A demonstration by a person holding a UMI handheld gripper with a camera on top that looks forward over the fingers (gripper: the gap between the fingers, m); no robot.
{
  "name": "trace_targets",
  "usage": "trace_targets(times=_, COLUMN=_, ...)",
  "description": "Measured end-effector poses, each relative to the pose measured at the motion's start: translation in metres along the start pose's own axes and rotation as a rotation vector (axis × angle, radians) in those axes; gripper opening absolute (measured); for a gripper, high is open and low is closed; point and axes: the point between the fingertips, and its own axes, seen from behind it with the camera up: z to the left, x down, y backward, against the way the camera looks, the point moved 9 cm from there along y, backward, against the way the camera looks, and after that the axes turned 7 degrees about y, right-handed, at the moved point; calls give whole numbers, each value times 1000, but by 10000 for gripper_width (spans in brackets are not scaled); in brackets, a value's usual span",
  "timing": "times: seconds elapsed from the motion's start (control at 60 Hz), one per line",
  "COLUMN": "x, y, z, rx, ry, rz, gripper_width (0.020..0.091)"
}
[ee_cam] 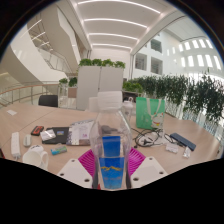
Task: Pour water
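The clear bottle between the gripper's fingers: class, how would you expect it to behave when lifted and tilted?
The clear bottle looks thin-walled, so it may flex under the pink pads. It seems partly full, so it is probably fairly heavy and the liquid may slosh. Tall and narrow, it could tip if nudged near the top.

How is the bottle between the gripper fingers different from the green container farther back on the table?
The clear bottle has a blue label and stands between the gripper fingers; the green container is tinted green, unlabelled and stands beyond them, untouched. The bottle is narrow; the container looks wider, flaring toward its top. Both stand upright and are see-through.
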Motion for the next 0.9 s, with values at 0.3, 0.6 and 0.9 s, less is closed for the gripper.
trace_targets(times=0.3, x=78, y=-31, z=1, rx=-101, ry=-78, rz=37, gripper_width=378)
trace_targets(times=0.6, x=81, y=-24, z=-1, rx=-137, ry=-95, rz=1, gripper_width=468)
trace_targets(times=0.9, x=75, y=57, z=-12, rx=-157, ry=-80, rz=199, gripper_width=833)
